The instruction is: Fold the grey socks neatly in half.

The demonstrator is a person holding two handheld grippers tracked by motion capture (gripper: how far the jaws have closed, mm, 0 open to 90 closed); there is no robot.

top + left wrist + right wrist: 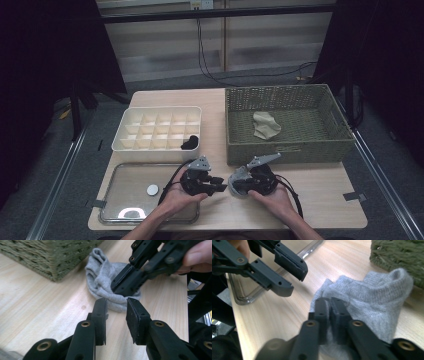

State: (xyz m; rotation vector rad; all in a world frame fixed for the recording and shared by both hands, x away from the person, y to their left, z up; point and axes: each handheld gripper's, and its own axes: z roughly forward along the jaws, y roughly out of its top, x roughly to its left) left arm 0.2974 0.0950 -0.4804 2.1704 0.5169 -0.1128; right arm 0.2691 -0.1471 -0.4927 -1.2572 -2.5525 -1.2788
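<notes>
Step in hand: securing the small grey knitted sock for handling. The sock lies crumpled on the light wooden counter, just in front of the green woven basket and between the two hand-held tools.

Right tongs: the jaws are pressed together on a fold at the near edge of the sock, so the fabric is pinched. From the left gripper view, these same tongs sit on top of the sock, angled downward.

Left tongs: the jaws stand spread with a clear gap between them. They point at the near edge of the sock without touching it. In the high view, the left tongs and right tongs meet tip to tip near the front of the counter.

Judged status: one grip is made; the second is not yet made.

Next move, as a judgement: advance the left tongs until the free edge of the sock lies between the jaws, then close. Keep the approach low and clear of the right tongs, which occupy the adjacent fabric. The white compartmented plastic organiser is probably the destination; one black item already sits in its near right cell.
</notes>
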